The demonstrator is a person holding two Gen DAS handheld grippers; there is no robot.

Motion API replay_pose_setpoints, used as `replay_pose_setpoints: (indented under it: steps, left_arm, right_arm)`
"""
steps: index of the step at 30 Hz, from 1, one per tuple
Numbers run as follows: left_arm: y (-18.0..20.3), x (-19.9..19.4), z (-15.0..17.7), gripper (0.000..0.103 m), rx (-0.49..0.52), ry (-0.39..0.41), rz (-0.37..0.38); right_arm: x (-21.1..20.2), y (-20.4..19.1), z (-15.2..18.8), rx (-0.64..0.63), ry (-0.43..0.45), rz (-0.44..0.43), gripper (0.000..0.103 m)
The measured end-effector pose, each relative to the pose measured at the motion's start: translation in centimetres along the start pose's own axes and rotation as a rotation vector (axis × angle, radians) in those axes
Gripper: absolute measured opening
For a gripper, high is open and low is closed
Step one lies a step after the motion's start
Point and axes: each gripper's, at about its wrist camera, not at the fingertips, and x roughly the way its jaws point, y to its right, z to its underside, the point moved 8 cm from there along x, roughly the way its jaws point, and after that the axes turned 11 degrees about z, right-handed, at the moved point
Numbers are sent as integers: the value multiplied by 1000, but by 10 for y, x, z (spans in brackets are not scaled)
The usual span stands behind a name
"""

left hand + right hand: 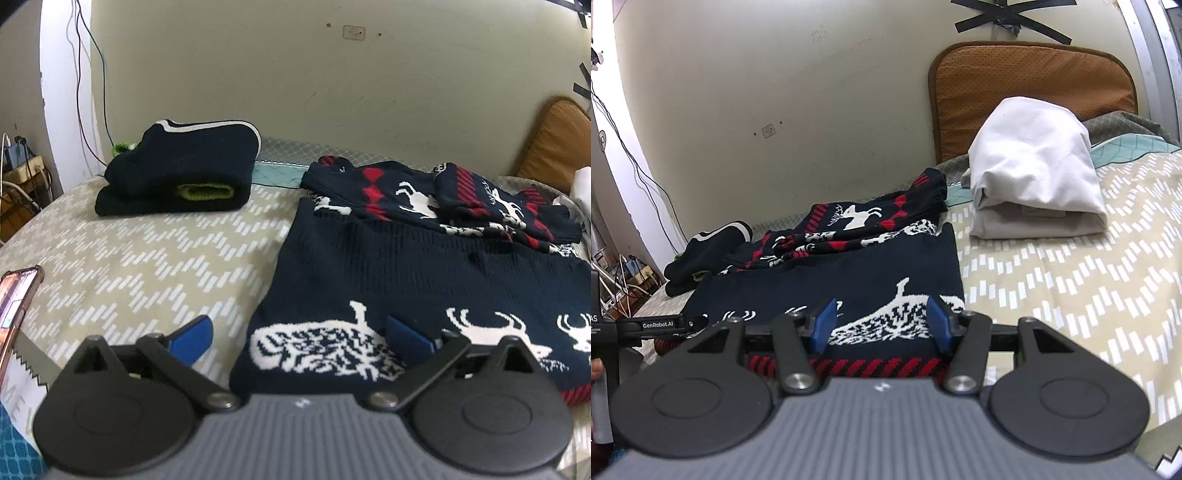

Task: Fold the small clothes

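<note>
Partly hidden sweater [424, 280] hem beneath both grippers, left [299, 338] wide-open, right [882, 325] half-open, jaws empty

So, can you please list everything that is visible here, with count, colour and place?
reindeer sweater: one, navy with white and red pattern, flat on the bed in front of both grippers
folded dark garment: one, navy with a green lining, far left
white bundle: one, white, far right
cushion: one, brown, against the wall
phone: one, left edge
bed cover: one, beige with white dashes
left gripper: blue pads, open
right gripper: blue pads, open
</note>
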Motion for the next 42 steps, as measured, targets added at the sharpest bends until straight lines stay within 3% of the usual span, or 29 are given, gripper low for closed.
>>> replay_pose_setpoints:
  steps: [18, 25, 29, 32, 37, 42]
  left_arm:
    - [6, -7, 2, 103, 40, 16, -13]
    - [20, -46, -11, 103, 49, 122, 39]
    - [48, -53, -23, 103, 98, 114, 63]
    - [74, -42, -17, 103, 152, 55, 91]
    - [107, -19, 0, 103, 232, -30, 94]
    - [118, -7, 11, 103, 249, -71, 86]
  right_arm:
    - [2, -2, 1, -17, -11, 0, 62]
    - [5, -1, 0, -23, -16, -1, 63]
    - [4, 0, 0, -22, -15, 1, 63]
    - [3, 1, 0, -20, -9, 18, 63]
    - [-2, 19, 1, 50, 2, 170, 75]
    - [-5, 30, 0, 108, 17, 165, 76]
